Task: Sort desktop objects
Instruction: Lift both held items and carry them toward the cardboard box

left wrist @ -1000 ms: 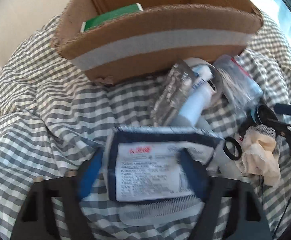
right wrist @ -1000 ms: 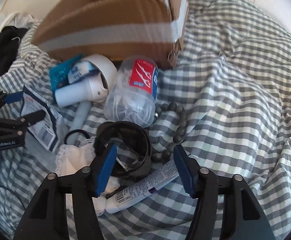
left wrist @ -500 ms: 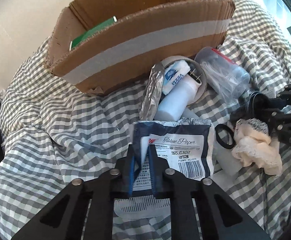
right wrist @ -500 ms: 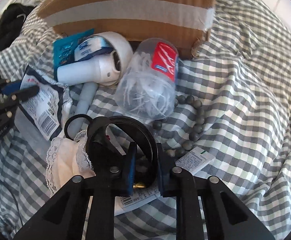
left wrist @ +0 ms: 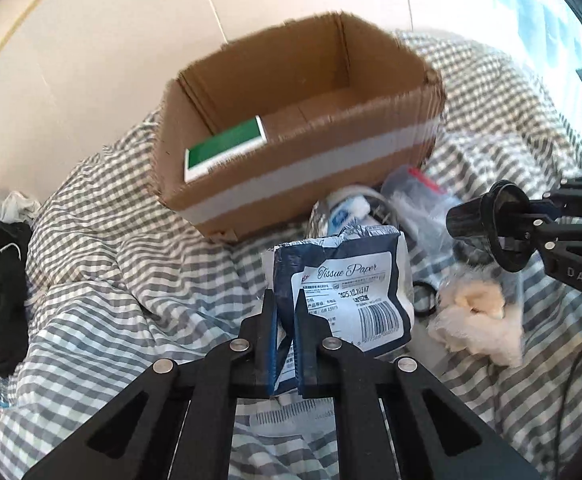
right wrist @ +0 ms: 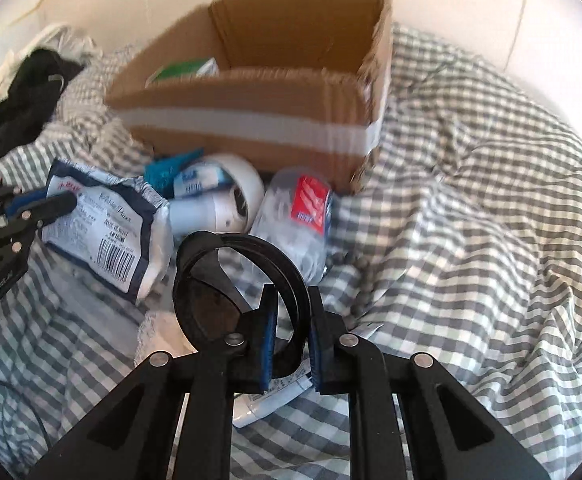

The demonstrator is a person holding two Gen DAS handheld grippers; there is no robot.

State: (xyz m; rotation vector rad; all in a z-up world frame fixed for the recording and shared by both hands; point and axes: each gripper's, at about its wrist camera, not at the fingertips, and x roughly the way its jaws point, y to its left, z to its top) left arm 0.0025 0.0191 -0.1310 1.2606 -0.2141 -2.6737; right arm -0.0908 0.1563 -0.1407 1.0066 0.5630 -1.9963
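Fingers of the left gripper pinched narrow on one edge of the tissue paper pack, which hangs clear of the checked bed cover; its long axis runs up and away from the fingers, top end pointing toward the cardboard box. Fingers of the right gripper closed on the rim of a black ring-shaped object, ring standing on edge, open face turned leftward, lifted off the clutter. Box lies straight ahead of both, open top up, long side facing the grippers, a green-and-white carton already inside at its left end. Left gripper looks slightly nearer the box's left half, right gripper nearer the middle. Judgement: next move is a forward carry over the near wall; both loads need height to clear that rim. White bottle and clear bag remain on the bed just beside the box.
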